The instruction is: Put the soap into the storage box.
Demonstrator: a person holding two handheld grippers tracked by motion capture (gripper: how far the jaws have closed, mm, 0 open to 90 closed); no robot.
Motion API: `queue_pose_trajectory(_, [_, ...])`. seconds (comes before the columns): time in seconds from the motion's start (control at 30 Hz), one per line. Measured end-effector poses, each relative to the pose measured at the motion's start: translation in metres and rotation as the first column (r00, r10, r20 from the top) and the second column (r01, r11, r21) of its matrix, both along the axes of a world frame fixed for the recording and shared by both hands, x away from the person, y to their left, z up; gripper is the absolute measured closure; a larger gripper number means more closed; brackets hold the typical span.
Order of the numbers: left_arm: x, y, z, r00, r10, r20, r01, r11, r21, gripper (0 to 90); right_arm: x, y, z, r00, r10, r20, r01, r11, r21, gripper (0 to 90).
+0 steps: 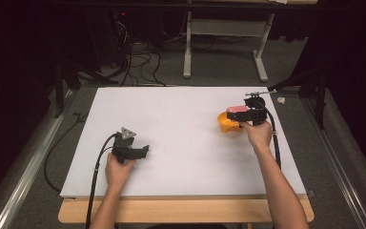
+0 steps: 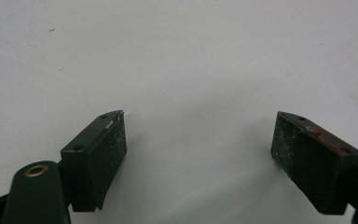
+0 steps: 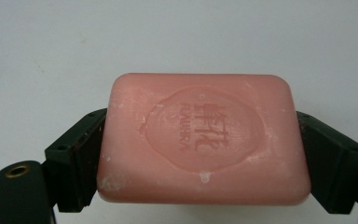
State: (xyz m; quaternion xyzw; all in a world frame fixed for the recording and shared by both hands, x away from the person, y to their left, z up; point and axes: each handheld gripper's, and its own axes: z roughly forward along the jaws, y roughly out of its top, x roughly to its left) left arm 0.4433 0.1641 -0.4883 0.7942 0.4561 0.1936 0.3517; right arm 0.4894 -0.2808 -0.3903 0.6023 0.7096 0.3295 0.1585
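Note:
A pink bar of soap (image 3: 205, 140) with a stamped oval mark sits crosswise between the jaws of my right gripper (image 3: 200, 122), which is shut on its two short ends. From above, that gripper (image 1: 236, 115) holds the soap (image 1: 237, 109) at the right of the white board (image 1: 181, 119), just over an orange dish (image 1: 227, 123) lying there. My left gripper (image 1: 144, 150) rests low over the board near its front left, open. Its two black pads (image 2: 107, 144) stand wide apart over bare white surface, with nothing between them.
The white board lies on a wooden table (image 1: 181, 211) whose front edge shows below it. Metal rails (image 1: 28, 167) run along both sides. Cables (image 1: 138, 62) and a white table frame (image 1: 224, 43) are on the floor behind. A small white object (image 1: 281, 100) lies off the board's far right corner.

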Motion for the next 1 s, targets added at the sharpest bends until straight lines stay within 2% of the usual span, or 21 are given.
queue_pose_trajectory(0.6, [0.000, 0.000, 0.000, 1.0000, 0.000, 0.000, 0.000, 1.0000, 0.000, 18.5, 0.016, 0.013, -0.022, 0.9971, -0.049, -0.059, 0.046, 0.998, -0.053, 13.6])
queue_pose_trajectory(1.0, [0.000, 0.000, 0.000, 1.0000, 0.000, 0.000, 0.000, 1.0000, 0.000, 18.5, 0.020, 0.016, -0.031, 0.9943, -0.071, -0.080, 0.068, 0.997, -0.048, 13.5])
